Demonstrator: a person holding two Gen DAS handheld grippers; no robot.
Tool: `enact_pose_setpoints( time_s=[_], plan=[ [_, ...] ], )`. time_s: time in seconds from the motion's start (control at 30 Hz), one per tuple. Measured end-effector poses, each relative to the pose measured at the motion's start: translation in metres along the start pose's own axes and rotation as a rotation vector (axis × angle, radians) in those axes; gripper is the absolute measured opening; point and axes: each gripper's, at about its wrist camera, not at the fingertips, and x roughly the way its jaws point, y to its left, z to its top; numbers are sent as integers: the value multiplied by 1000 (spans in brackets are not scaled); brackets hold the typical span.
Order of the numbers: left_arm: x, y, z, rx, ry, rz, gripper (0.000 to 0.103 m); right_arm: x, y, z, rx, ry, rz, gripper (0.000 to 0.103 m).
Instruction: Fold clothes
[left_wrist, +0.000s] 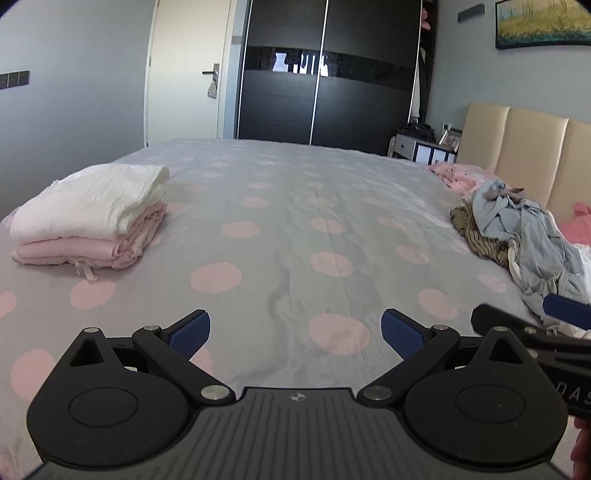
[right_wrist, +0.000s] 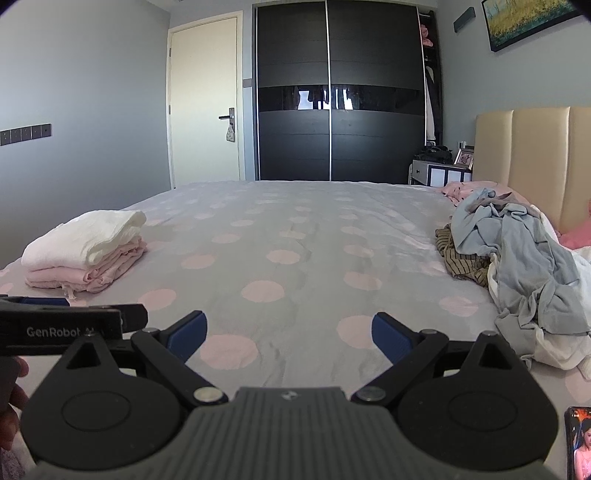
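A folded stack (left_wrist: 92, 214) with a white garment on top of pink ones sits on the bed at the left; it also shows in the right wrist view (right_wrist: 85, 254). A loose pile of unfolded clothes (left_wrist: 524, 236), light blue on top with a striped brown piece, lies at the right near the headboard, also in the right wrist view (right_wrist: 517, 266). My left gripper (left_wrist: 295, 336) is open and empty above the bedspread. My right gripper (right_wrist: 288, 338) is open and empty beside it, close to the pile.
The bed has a grey sheet with pink dots (left_wrist: 295, 221). A beige headboard (left_wrist: 524, 155) is at the right, a dark wardrobe (left_wrist: 325, 74) and a door (left_wrist: 188, 74) behind. A phone (right_wrist: 580, 443) lies at the right wrist view's lower right.
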Motion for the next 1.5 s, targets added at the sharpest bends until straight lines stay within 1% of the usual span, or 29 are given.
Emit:
enact_pose_setpoints(
  time_s=[0.1,0.17,0.23,0.3,0.37,0.5,0.63,0.8,1.0,1.5],
  plan=[
    [-1,3,2,-19,17,-16,101,0,-3,2,9,0,-17,97],
    [-4,3,2,-29,-2,-3,101,-1,-4,2,17,-1,-28,97],
    [-6,2,1,-17,-18,9,101,-1,-4,1,16,-3,-34,97],
    [-5,0,1,-17,-9,-8,101,-1,-3,0,12,-1,-37,97],
    [-4,1,0,-20,-1,-25,100,-1,-3,0,15,0,-34,97],
    [-4,3,0,-27,-11,-39,100,0,-5,0,23,8,-18,98],
    [-5,2,1,-3,-13,-26,100,0,-4,0,15,12,-3,98],
    [-6,3,1,-7,-4,-46,99,0,-5,-1,16,15,2,98],
    [-8,3,2,-8,-21,-33,99,1,-5,-2,3,16,8,98],
    [-8,1,2,20,-15,-18,99,0,0,-5,-15,12,-1,98]
  ],
)
